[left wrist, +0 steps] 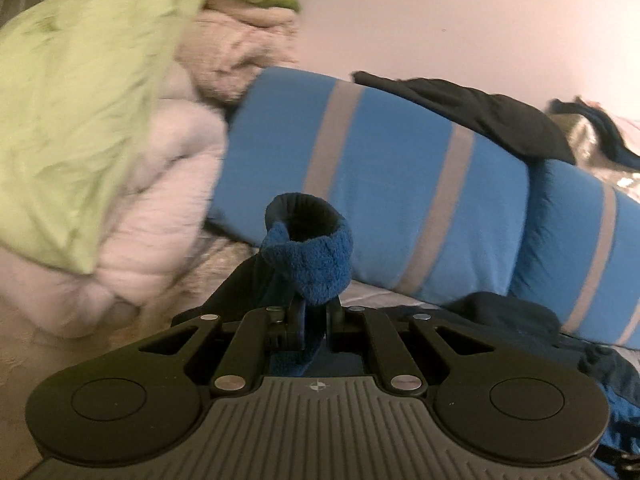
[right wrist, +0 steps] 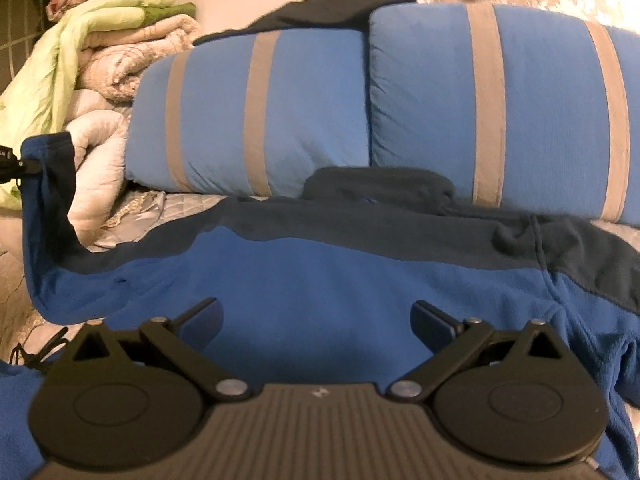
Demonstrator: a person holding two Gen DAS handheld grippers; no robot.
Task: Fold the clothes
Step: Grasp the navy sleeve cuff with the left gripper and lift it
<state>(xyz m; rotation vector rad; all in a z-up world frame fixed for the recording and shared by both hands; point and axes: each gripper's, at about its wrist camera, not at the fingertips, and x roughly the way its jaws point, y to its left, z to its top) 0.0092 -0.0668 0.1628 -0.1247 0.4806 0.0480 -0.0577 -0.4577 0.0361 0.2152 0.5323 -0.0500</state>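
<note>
A blue fleece jacket with dark navy panels lies spread on the bed. My left gripper is shut on the jacket's sleeve cuff, whose round opening stands up above the fingers. From the right wrist view the same sleeve hangs lifted at the far left, pinched by the left gripper's tip. My right gripper is open just over the jacket's body, its fingers wide apart with nothing pinched between them.
Two blue pillows with grey stripes lie behind the jacket. A dark garment drapes over them. A stack of pale quilts and a light green blanket rises at the left. The wall is behind.
</note>
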